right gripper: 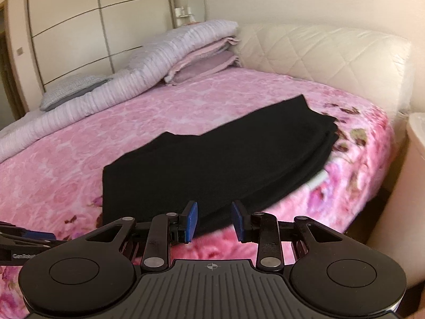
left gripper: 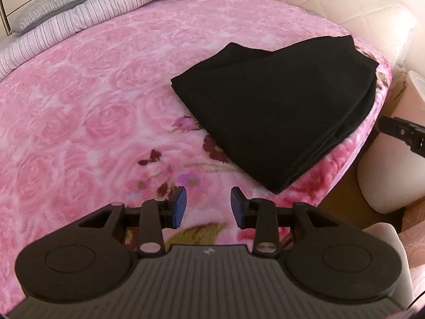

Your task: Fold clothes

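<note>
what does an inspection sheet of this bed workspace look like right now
surface: pink rose-patterned fleece blanket covering the bed, mostly bare.
job's things: black folded fabric garment lying flat near the bed's edge, by the headboard end; a small white tag or slip shows at its edge.
clutter: striped lilac rolled quilt, grey checked pillow and mauve pillows along the far side.
grippers: left tongs open, empty, over the blanket short of the garment; right tongs open, empty, at the garment's near edge.
cables: nothing seen.
surroundings: cream quilted padded headboard, cream panelled wardrobe, oval wall mirror.
</note>
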Motion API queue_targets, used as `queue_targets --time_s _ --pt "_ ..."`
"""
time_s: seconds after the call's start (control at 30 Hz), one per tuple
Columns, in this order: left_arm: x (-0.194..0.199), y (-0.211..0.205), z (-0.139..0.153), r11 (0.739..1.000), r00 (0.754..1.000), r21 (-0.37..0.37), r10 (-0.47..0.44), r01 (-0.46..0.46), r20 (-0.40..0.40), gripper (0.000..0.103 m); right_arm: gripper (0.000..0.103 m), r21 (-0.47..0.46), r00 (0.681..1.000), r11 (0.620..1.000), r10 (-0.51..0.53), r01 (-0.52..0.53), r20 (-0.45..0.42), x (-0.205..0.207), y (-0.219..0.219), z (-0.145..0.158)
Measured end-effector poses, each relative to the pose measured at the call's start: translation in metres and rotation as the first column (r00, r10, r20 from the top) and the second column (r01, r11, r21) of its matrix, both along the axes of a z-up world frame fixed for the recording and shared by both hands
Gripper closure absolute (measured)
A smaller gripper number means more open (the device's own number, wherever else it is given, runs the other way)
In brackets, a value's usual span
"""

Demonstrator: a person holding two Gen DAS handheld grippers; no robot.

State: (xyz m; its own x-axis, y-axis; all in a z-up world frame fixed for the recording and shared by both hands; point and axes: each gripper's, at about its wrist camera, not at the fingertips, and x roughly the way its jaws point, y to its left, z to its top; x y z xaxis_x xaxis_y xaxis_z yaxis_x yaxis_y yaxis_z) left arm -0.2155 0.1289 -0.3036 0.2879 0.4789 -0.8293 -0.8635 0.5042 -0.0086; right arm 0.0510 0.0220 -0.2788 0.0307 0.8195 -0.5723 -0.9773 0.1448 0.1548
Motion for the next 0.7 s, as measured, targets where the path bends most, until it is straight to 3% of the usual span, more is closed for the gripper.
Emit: queue_targets --time_s 0.13,0.27,0.43,0.53,0.7 --pt "0.005 0.014 -0.008 1.000 1.000 -0.017 0.003 -0.003 -0.001 0.071 0.071 0.017 0.999 0.999 0.042 -0.042 0.008 0.003 0.016 -0.006" --pt "0.007 0.027 -0.015 0.999 1.000 -0.043 0.003 -0.002 0.013 0.071 0.071 0.010 0.994 0.996 0.087 -0.088 0.074 0.000 0.029 -0.015" --pt "-0.009 0.049 -0.025 0.985 0.987 -0.169 0.052 -0.025 0.153 0.071 0.070 -0.019 0.957 0.981 0.193 -0.193 0.216 -0.011 0.034 -0.030" --pt "-0.023 0.062 -0.034 0.964 0.962 -0.264 0.114 -0.046 0.249 0.070 0.068 -0.066 0.891 0.947 0.317 -0.313 0.324 -0.028 0.031 -0.041" --pt "-0.036 0.072 -0.043 0.938 0.926 -0.341 0.185 -0.066 0.330 0.068 0.051 -0.129 0.714 0.847 0.508 -0.516 0.483 -0.064 0.019 -0.060"
